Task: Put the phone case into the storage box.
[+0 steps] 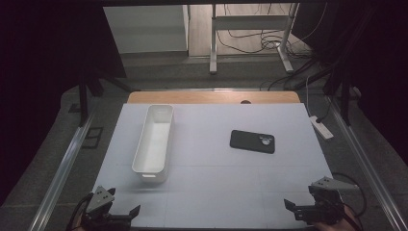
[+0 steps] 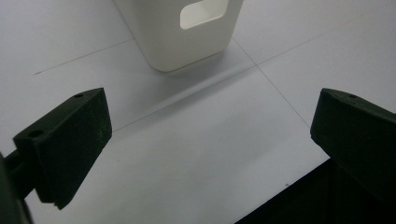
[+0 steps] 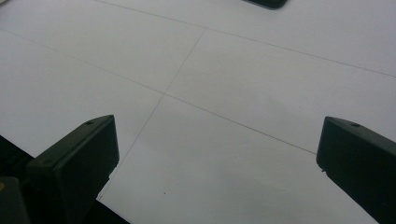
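While both sets of jaws stand wide apart with nothing between them, left gripper at the near left table edge, white bin just ahead of it, right gripper at the near right, black phone well beyond it, white table beneath

Bin left on the worktop, phone right, well apart, tongs at near corners: left, right
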`<state>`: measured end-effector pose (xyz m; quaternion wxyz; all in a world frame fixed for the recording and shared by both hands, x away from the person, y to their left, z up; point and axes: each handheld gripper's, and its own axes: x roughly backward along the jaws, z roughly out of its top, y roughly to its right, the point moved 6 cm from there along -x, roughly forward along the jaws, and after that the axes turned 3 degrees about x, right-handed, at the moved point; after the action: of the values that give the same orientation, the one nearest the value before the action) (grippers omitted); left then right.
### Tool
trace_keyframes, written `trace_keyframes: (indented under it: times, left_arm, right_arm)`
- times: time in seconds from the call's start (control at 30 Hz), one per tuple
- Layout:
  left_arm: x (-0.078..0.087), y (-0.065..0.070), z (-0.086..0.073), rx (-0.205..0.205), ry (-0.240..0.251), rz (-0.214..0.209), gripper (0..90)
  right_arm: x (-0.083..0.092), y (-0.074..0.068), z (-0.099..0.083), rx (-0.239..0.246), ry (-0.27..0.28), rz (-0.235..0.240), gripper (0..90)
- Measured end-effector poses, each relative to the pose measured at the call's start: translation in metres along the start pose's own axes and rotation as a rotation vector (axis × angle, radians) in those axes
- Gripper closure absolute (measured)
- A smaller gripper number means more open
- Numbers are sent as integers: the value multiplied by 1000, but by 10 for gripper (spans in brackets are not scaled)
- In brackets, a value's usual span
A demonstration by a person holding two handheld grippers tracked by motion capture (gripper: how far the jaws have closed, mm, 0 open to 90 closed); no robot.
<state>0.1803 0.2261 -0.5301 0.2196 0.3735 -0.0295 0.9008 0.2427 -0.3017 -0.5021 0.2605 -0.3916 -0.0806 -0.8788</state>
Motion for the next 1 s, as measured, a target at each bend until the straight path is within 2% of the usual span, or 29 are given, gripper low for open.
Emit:
trace_keyframes:
  times: [0.43,0.6,1.0]
  left_arm:
    - [0,1,-1,-6,-7,1,0]
    - [2,0,-1,-3,15,-11,0]
    - [3,1,-1,-13,21,-18,0]
  right_arm:
    - [-1,-1,0,15,-9,5,0]
    - [-2,-2,1,23,-14,7,0]
    - [-3,-4,2,48,-19,2,0]
